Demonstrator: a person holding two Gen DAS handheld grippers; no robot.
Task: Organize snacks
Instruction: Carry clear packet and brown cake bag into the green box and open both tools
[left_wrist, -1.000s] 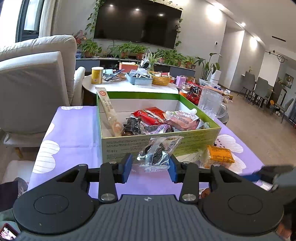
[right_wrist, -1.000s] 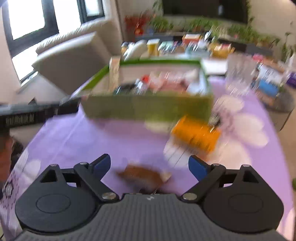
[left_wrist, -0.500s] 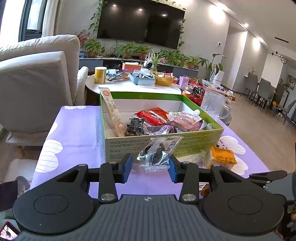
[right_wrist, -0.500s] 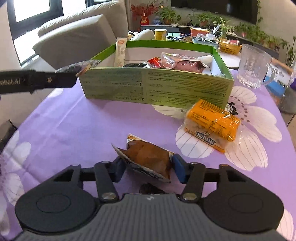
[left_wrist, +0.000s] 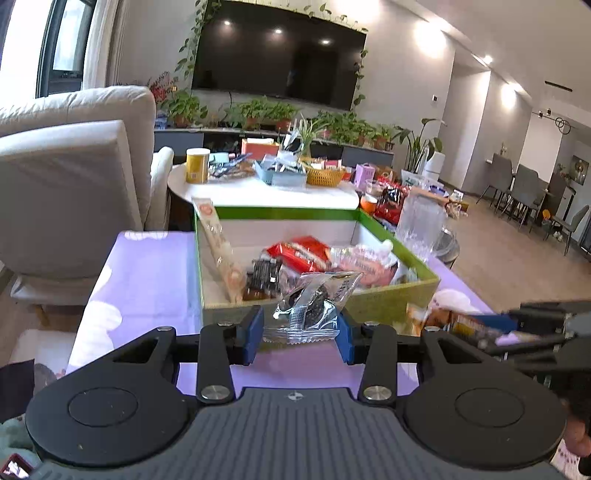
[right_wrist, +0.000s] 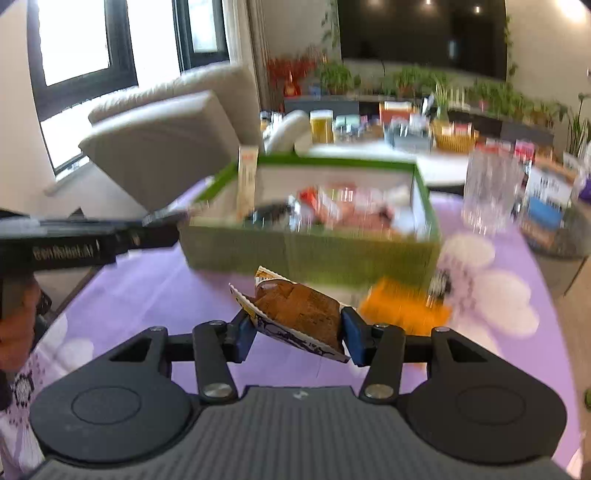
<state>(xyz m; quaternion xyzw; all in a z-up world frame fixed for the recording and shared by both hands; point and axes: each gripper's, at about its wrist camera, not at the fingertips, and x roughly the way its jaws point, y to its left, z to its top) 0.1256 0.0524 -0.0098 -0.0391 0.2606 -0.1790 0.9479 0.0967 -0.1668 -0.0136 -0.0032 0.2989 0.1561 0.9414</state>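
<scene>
Left wrist view: the left gripper (left_wrist: 300, 332) keeps its jaws clamped on a clear crinkly packet (left_wrist: 314, 301) with a dark snack inside, exactly as a second ago, but the packet now hangs at the near wall of the green cardboard box (left_wrist: 388, 301) rather than low in front of it. That puts it close to a drop among the red, pink and foil wrappers already inside. A tall beige stick pack (left_wrist: 218, 243) leans in the box's left corner.

Right wrist view: the right gripper (right_wrist: 297, 338), wide open a second ago, is closing its jaws on a brown pastry in a torn-edged printed wrapper (right_wrist: 299, 314), now raised off the purple flowered desk (right_wrist: 155, 295). So a second snack is picked up and ready for the box. An orange packet (right_wrist: 402, 306), blurred, lies on the desk beside the box, not yet sorted. A ribbed glass mug (right_wrist: 489, 192) stands farther right.
</scene>
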